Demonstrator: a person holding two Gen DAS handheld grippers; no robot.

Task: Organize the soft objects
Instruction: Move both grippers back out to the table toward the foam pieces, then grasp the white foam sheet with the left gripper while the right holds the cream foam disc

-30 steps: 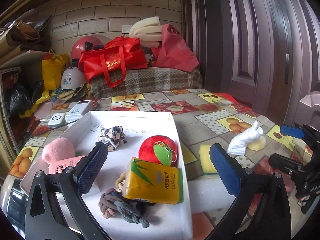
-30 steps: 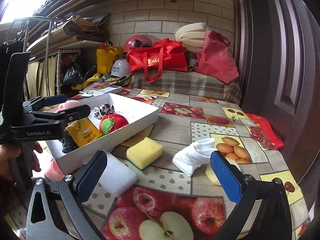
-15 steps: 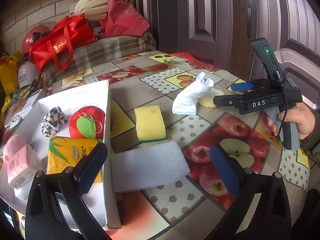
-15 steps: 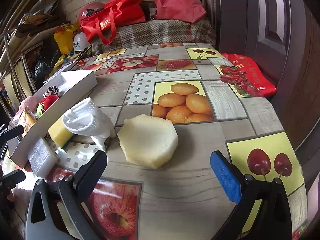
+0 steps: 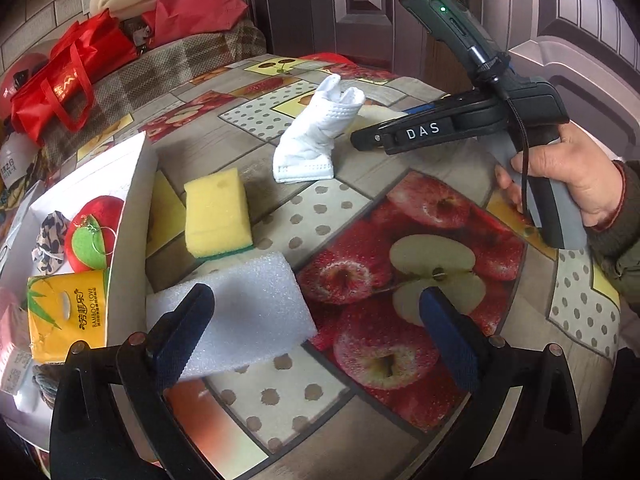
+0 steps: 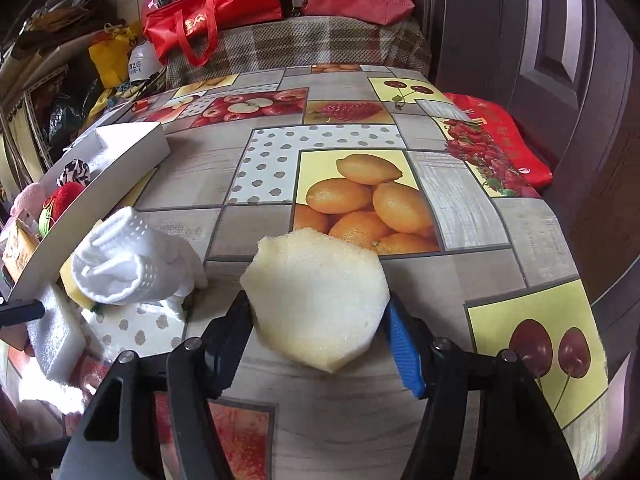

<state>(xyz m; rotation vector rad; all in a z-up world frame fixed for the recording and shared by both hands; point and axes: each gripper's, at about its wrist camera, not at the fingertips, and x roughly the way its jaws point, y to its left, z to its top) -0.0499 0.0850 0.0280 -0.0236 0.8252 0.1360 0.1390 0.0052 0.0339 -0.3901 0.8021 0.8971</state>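
White foam block (image 5: 236,312) lies before your left gripper (image 5: 316,332) in the left wrist view, its near corner overlapping the left finger while the right finger stands well off to the side; the claw is spread wide and has hold of nothing. Just beyond the block sits a yellow sponge (image 5: 217,213) with a green scouring base, and beyond that a white sock (image 5: 316,144) stands upright on the fruit-print tablecloth (image 5: 400,288). At the left, the white box (image 5: 128,216) holds a yellow tissue pack (image 5: 66,316) printed "BAMBOO LOVE", a red plush apple (image 5: 94,236) and a leopard-print scrunchie (image 5: 48,236). Your right gripper (image 5: 360,140) enters from the right, its body marked "DAS", a green light lit on its top unit.

Turning to the right wrist view, your right gripper (image 6: 320,320) has its fingers pressed against both sides of a pale yellow foam piece (image 6: 316,296), closed in on it; whether the piece is off the tablecloth (image 6: 460,208) cannot be told. The sock (image 6: 128,260) lies just left of it, with the box (image 6: 92,208) further left. Behind the table, a red bag (image 6: 212,12) carries gold lettering too small to read.
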